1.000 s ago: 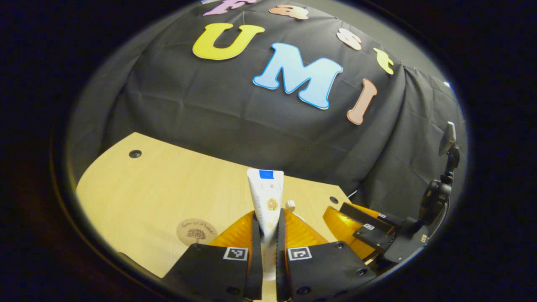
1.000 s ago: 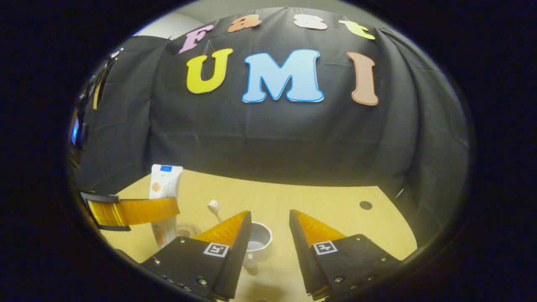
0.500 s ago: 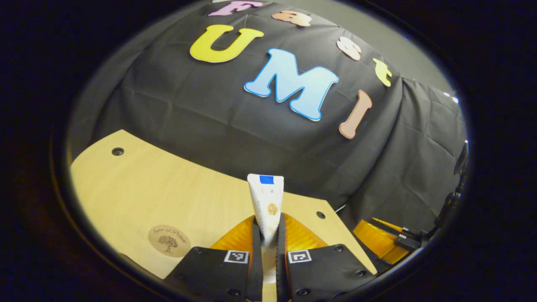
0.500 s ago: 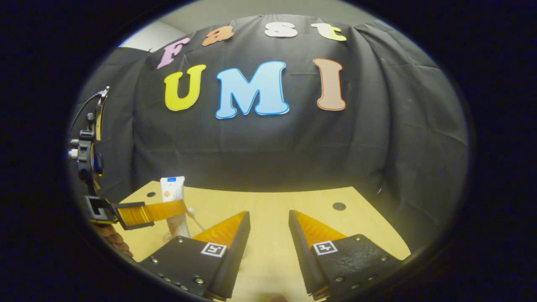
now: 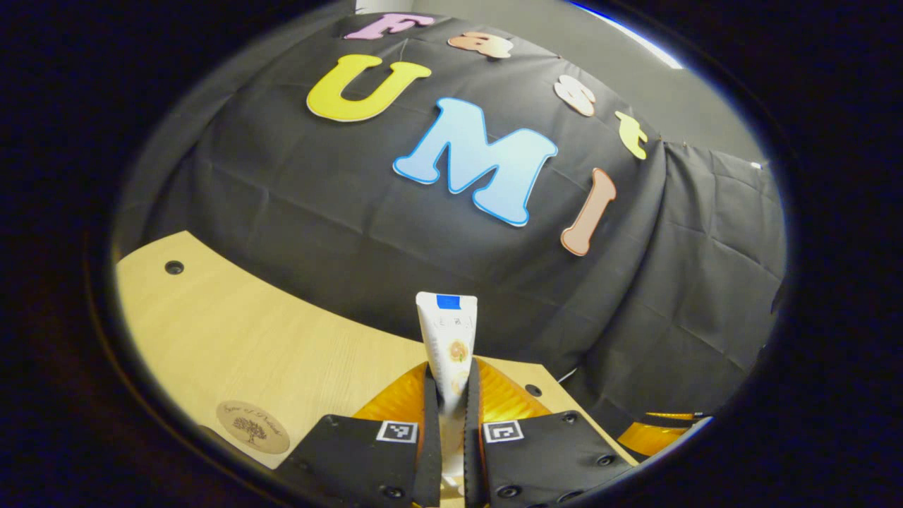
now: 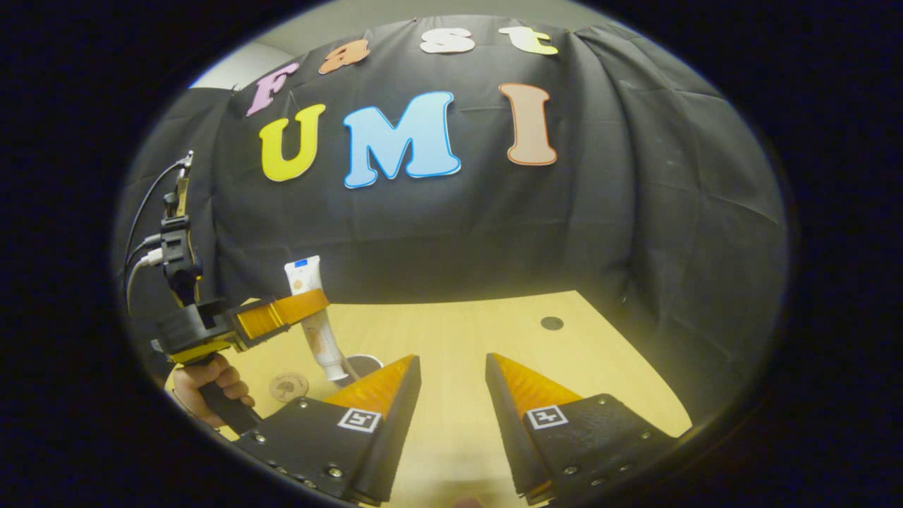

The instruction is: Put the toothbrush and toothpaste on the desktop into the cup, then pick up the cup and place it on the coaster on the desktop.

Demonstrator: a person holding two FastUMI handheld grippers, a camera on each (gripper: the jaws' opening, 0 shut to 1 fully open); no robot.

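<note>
Nothing can be read off with any certainty; the round coaster [image 5: 252, 427] carries a tree emblem under a line of script too small to make out; the toothpaste [image 5: 449, 346] bears small print and a round picture, illegible.

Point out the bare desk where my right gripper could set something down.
Bare desktop runs ahead of the right gripper to the booth wall, past a small hole. Left is crowded: the left gripper holding the toothpaste over the cup, the coaster beside.
</note>
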